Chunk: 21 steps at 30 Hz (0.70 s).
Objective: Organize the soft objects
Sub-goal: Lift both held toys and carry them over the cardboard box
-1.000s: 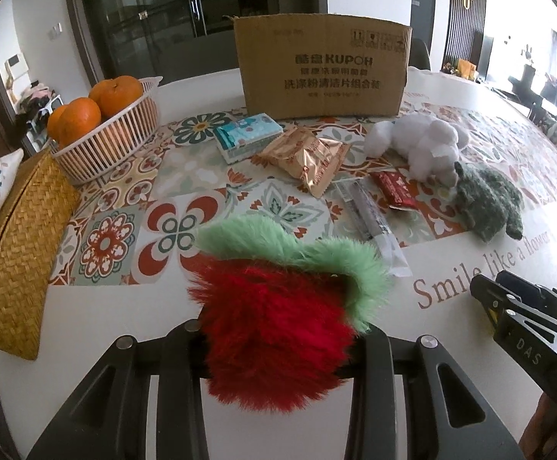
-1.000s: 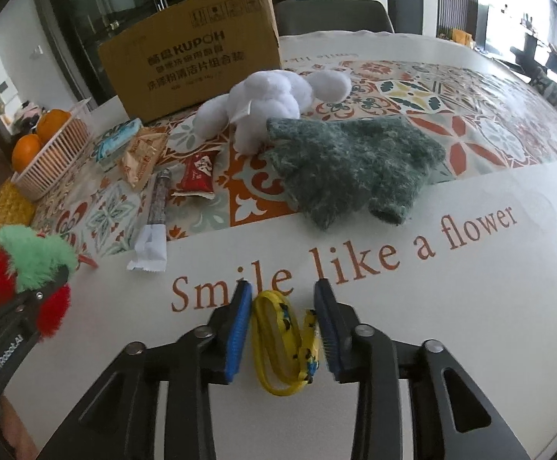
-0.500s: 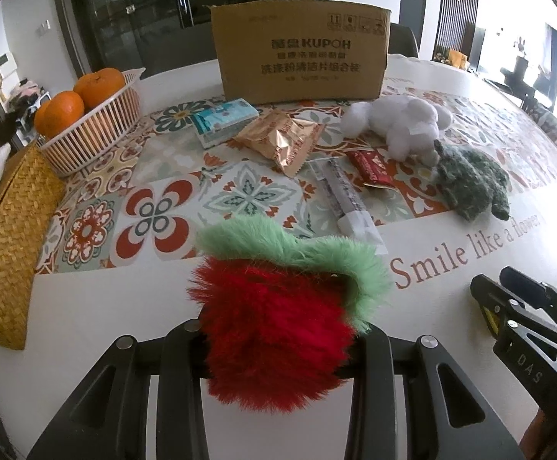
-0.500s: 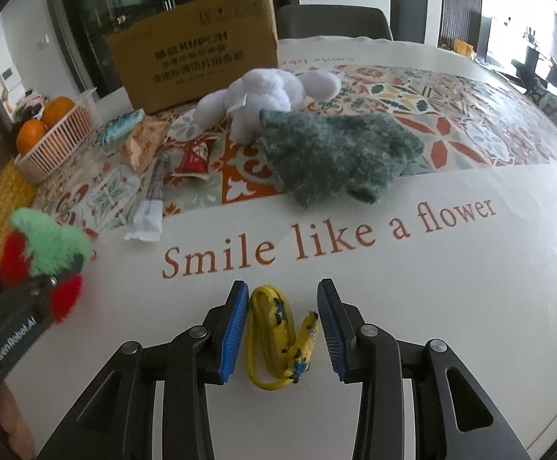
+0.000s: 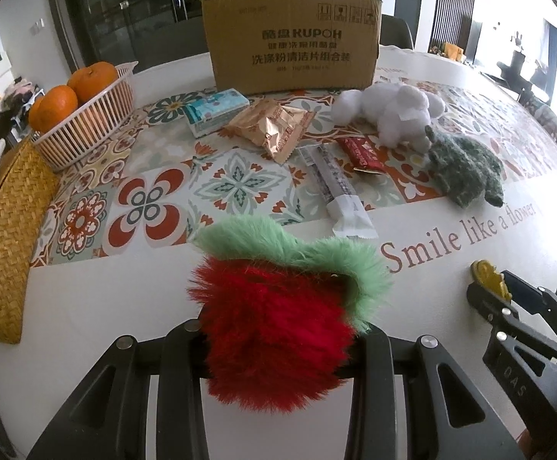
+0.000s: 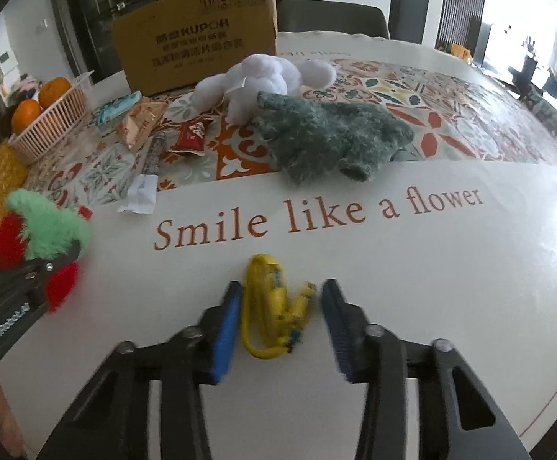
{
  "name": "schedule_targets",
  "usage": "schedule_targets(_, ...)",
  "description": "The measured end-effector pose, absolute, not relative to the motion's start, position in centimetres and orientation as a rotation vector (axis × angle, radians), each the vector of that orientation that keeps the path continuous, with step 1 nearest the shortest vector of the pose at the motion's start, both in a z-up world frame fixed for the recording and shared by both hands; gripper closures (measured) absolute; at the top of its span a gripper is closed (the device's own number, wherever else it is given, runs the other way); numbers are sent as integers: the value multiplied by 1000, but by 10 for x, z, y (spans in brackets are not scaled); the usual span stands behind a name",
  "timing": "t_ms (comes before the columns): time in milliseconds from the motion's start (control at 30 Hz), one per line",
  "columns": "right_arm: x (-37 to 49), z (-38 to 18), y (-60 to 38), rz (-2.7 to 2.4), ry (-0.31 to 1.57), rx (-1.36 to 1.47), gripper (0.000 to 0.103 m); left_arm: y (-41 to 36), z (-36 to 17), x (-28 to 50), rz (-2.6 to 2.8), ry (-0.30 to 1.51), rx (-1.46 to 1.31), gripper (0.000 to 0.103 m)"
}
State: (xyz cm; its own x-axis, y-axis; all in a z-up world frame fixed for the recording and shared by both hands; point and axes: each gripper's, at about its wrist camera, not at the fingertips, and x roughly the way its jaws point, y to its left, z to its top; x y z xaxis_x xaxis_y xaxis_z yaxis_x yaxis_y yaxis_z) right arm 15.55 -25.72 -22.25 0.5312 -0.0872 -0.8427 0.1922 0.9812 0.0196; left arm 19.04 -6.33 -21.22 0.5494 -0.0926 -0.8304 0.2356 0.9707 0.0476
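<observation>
Gripping the red-and-green plush strawberry in my left claw, fingers clenched on its red fur, green leaf fuzz poking fwd over the tips. My right claw is spread wide, blue pads either side of a small yellow plush that lies on the tabletop; left pad looks to be touching it, right pad apart.

Surface under both claws is glossy white w/ "Smile like a flower" lettering just ahead of the right claw. Beyond that, a patterned floral-tile runner. On it, ahead of my right claw: a grey-green knit plush, w/ a white plush touching it behind. Ahead of my left claw: a long clear-and-white wrapper, a red snack packet, a gold snack bag, a teal tissue pack. Far ahead, a cardboard box stands upright w/ printed text facing me.

Off to my left: white basket w/ oranges, and a woven straw piece at the table edge. Room behind: dark glass-door cabinet, grey chair back, bright windows far right.
</observation>
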Motion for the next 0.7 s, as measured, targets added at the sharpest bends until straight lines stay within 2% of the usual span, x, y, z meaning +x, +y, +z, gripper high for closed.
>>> schedule_targets(133, 158, -222, -260, -153, 1005, 122, 71, -63, -208, 190, -199, 965, 156, 67)
schedule_targets(700, 184, -142, -247, -19, 865, 98, 71, -55, -137, 206, -179, 850, 94, 67)
